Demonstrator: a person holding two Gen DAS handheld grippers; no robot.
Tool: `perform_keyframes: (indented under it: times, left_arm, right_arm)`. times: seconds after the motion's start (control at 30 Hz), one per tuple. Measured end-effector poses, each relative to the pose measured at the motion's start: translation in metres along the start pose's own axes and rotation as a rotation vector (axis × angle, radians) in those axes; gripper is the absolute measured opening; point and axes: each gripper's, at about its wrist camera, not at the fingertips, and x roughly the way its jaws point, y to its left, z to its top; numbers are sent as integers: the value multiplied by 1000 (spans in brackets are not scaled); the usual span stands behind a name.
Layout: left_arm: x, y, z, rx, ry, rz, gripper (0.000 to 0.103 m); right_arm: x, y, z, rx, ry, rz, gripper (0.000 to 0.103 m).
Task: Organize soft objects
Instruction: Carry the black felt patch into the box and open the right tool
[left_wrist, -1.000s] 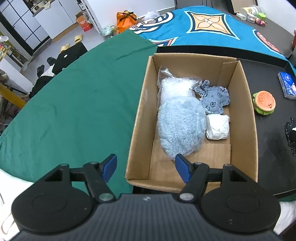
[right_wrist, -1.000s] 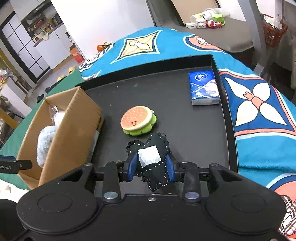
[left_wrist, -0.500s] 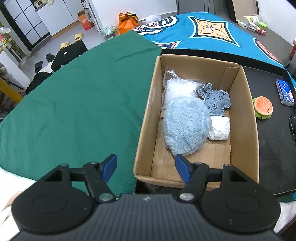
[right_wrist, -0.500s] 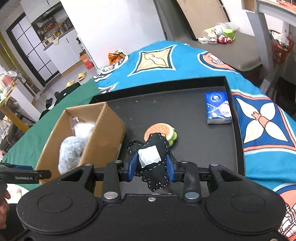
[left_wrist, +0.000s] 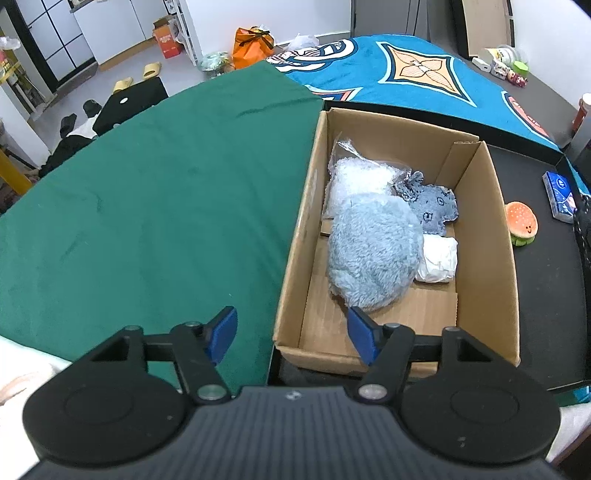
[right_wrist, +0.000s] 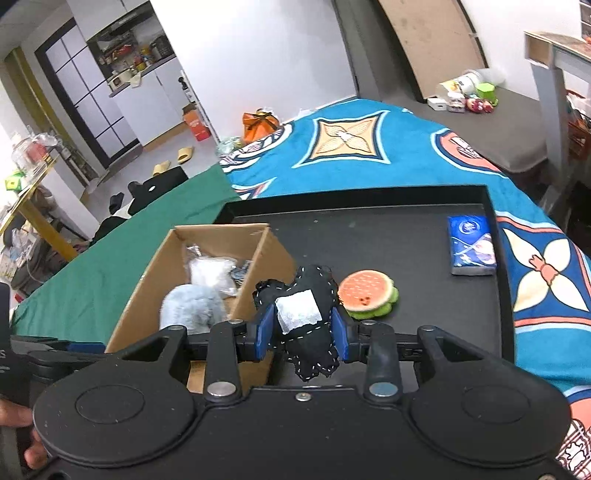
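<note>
The right gripper (right_wrist: 302, 334) is clamped narrowly on a black stitched soft toy (right_wrist: 306, 321) with a white patch, its blue pads pressing both sides, the toy hanging clear of the black tray (right_wrist: 369, 229). Compared with a second ago, it has risen, so the cardboard box (right_wrist: 155, 273) ahead to its left now shows its inside. Just beyond the toy lies a burger plush (right_wrist: 369, 295); farther right, a blue tissue pack (right_wrist: 471, 245). The left gripper (left_wrist: 291, 330) stands wide with nothing between its pads, which have just closed slightly, straddling the box's near-left corner. Ahead inside the box (left_wrist: 495, 266) lie a fluffy blue plush (left_wrist: 373, 254), a bagged white item (left_wrist: 354, 177), a grey cloth toy (left_wrist: 432, 208) and a white bundle (left_wrist: 437, 258).
</note>
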Motion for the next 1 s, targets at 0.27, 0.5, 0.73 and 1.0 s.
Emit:
perform_keyframes:
  times: [0.27, 0.5, 0.73, 1.0]
  left_arm:
    - [4, 4, -3, 1, -14, -46, 51]
    - [8, 8, -5, -16, -26, -84, 29]
    - [10, 18, -5, -56, -25, -106, 19]
    - [12, 27, -8, -94, -25, -151, 10]
  right_arm:
    - [1, 24, 6, -31, -1, 11, 34]
    - [3, 47, 6, -60, 11, 22, 35]
    - [8, 74, 4, -102, 24, 30, 35]
    - [15, 98, 1, -141, 46, 39, 35]
